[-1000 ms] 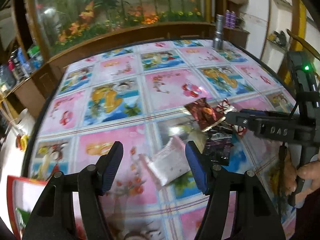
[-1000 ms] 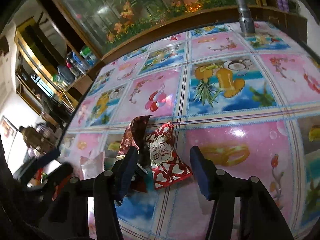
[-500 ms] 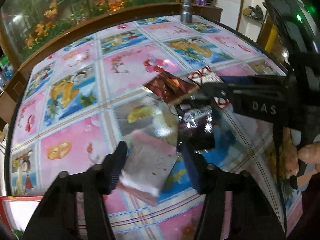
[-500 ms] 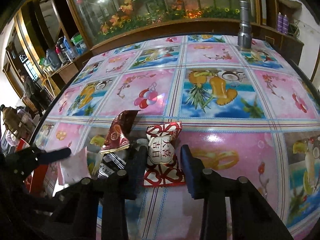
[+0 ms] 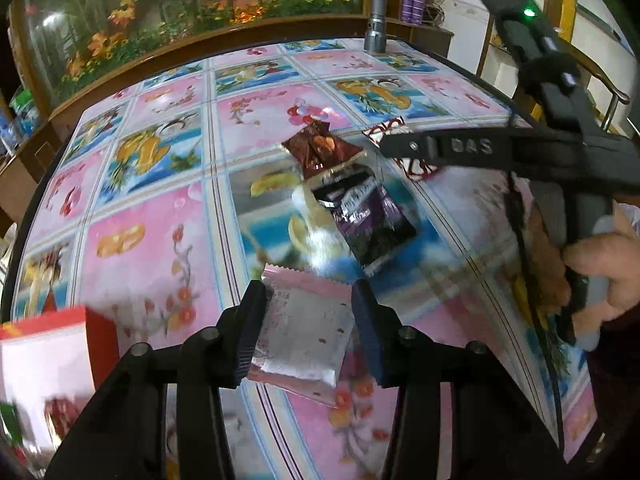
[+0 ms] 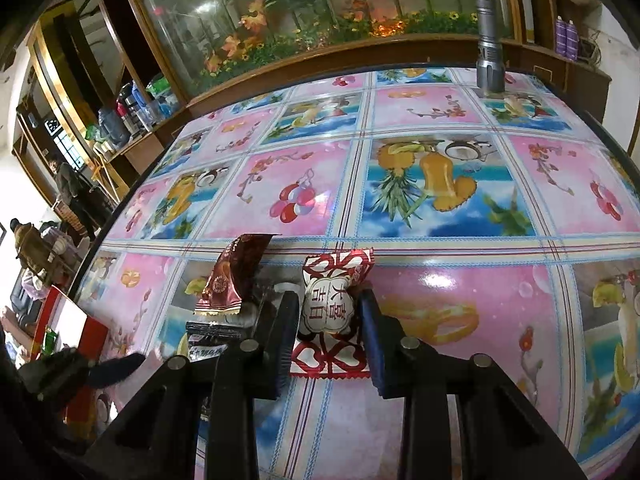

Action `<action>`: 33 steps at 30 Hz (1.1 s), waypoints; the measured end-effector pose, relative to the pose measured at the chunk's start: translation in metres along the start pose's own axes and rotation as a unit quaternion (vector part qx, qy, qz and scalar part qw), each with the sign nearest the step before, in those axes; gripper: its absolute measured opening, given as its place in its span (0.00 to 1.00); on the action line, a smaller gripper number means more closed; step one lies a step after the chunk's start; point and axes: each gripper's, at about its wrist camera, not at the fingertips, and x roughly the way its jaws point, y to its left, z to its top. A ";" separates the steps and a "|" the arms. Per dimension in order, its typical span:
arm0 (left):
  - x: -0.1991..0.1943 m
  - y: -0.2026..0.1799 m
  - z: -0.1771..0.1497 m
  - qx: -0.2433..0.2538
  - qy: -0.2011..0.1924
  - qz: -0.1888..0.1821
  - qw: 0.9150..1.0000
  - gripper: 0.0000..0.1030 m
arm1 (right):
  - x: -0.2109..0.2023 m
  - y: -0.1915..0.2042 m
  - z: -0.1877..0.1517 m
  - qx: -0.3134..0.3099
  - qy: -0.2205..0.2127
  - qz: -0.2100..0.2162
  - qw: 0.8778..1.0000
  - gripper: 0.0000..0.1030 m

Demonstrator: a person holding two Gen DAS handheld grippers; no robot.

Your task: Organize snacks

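My left gripper (image 5: 310, 326) is shut on a pink and silver snack packet (image 5: 304, 336), its pads against both sides, over the table near the front. My right gripper (image 6: 330, 320) is shut on a red and white heart-patterned snack packet (image 6: 332, 308) that lies on the tablecloth. A dark purple packet (image 5: 368, 220) and a brown-red packet (image 5: 320, 150) lie between them; the brown-red packet also shows in the right wrist view (image 6: 232, 276). The right gripper's body (image 5: 480, 152) shows in the left wrist view.
A red and white box (image 5: 48, 368) stands open at the table's front left; it also shows in the right wrist view (image 6: 76, 328). A metal flashlight (image 6: 490, 52) stands at the far right corner. The flowered tablecloth (image 6: 440, 184) covers the table. A wooden-framed glass case runs behind.
My left gripper has closed on the pink packet and drawn it back toward the box. My right gripper has narrowed from open to shut on the heart packet.
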 end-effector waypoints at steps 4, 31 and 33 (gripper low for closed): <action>-0.010 -0.001 -0.012 -0.014 0.002 0.004 1.000 0.41 | 0.001 0.004 -0.001 -0.014 -0.005 -0.008 1.000 0.33; -0.020 0.009 -0.036 -0.053 -0.006 0.028 0.998 0.45 | -0.016 -0.012 -0.016 0.032 0.019 0.007 0.999 0.29; -0.021 0.007 -0.038 -0.055 -0.008 0.032 0.998 0.44 | -0.020 -0.014 -0.020 0.041 0.023 0.018 0.999 0.29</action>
